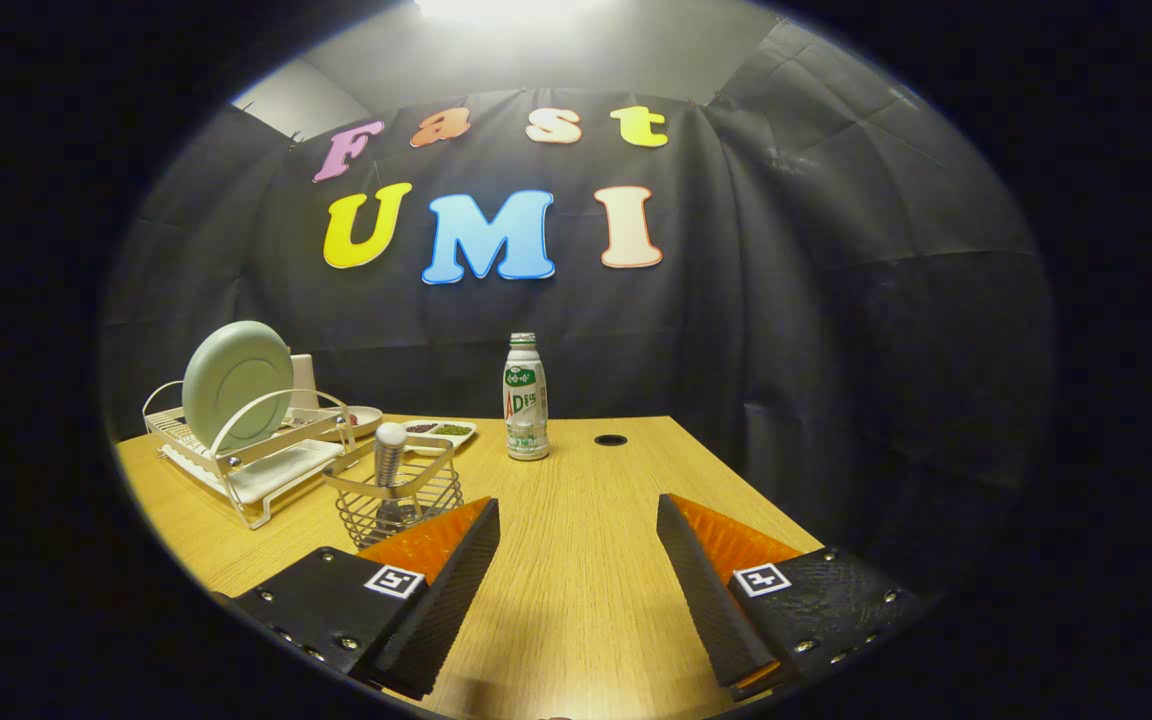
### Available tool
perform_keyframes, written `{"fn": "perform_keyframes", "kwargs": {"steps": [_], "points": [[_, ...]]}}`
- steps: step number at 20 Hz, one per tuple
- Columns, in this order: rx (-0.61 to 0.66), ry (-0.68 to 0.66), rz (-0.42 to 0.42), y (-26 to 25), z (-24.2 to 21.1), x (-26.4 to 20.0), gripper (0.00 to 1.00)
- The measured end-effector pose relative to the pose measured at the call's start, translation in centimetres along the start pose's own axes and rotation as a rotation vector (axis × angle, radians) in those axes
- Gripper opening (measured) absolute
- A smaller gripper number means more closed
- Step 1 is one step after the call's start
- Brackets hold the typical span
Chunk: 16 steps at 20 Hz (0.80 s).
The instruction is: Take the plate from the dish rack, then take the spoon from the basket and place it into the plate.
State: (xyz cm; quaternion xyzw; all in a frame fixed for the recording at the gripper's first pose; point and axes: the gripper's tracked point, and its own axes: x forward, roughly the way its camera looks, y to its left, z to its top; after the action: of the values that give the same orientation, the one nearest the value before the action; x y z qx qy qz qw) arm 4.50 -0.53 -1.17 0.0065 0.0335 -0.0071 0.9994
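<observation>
Plate [236, 383] is sitting upright on edge in the dish rack [254, 462], far left of the desk [576, 560], leaning back a bit against the wire hoop. Tongs [578, 515] are hovering wide open over bare desk, gripping nothing, w/ plate well beyond and left of the left finger. Judging by look: pale green, prob ceramic or melamine, so stiff, smooth, fairly slippery, maybe breakable if dropped. Best hold is looking like the top rim, fingers pinching front and back faces, then lifting straight up out of the slot so it's not snagging the wires. Spoon [391, 455] is standing handle-up in the wire basket [396, 500], just ahead of the left finger; light, rigid, thin handle, rounded end sticking above the basket rim, so pinching that exposed handle seems right. Bottle [526, 398] is standing mid-desk, apart from both.
</observation>
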Motion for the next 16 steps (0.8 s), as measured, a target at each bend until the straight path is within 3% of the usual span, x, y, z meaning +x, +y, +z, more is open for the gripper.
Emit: {"fn": "perform_keyframes", "kwargs": {"steps": [4,7,11,16], "points": [[0.014,-0.042,-0.081,-1.7,2.6,3.8,0.97],[-0.005,-0.071,-0.214,-4.1,6.1,4.0,0.97],[-0.057,-0.046,-0.383,-6.2,9.3,-0.3,0.97],[-0.013,-0.021,-0.553,-5.2,11.6,-7.8,0.97]]}}
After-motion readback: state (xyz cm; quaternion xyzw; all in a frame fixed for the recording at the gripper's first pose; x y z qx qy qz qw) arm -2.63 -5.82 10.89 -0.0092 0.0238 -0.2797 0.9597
